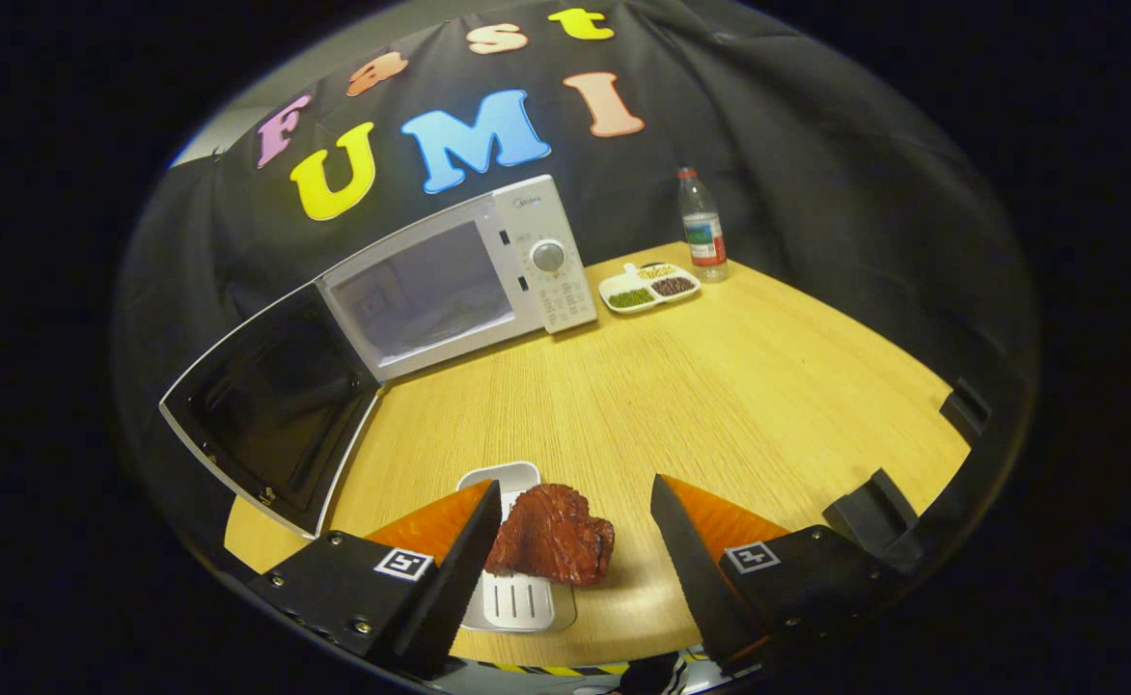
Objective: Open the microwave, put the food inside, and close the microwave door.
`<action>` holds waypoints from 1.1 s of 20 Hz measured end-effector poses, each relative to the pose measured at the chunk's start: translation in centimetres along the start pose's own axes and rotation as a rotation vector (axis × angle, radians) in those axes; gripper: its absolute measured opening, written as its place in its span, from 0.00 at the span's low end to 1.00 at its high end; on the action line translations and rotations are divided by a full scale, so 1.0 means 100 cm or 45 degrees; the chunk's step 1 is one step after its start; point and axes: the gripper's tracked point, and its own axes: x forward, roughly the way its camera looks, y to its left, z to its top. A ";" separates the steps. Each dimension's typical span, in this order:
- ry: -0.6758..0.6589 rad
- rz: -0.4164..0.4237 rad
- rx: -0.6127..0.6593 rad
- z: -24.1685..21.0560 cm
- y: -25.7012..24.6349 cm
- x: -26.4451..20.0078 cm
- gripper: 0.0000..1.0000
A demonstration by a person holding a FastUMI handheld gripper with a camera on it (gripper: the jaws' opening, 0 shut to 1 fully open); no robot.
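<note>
Wooden table (681,386), microwave (450,280) door (271,410) swung open, meat (554,534) on white tray (512,598) lengthwise toward microwave, between wide-spread gripper (575,516) fingers, nearer left one.

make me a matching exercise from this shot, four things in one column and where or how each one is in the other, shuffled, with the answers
Things
1. microwave door
2. meat piece
3. water bottle
4. sectioned dish

Places or states
A. upright by the booth wall, at the table's far edge
B. swung wide open
C. on a white tray, between the fingers of the open gripper
D. between the microwave and the bottle, holding beans or grains

Pairs: 1-B, 2-C, 3-A, 4-D
</note>
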 end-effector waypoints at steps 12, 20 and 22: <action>0.154 0.166 0.231 -0.016 0.031 0.010 0.27; 0.139 0.204 0.152 0.011 0.044 0.015 0.09; 0.119 0.226 0.107 0.025 0.052 0.013 0.10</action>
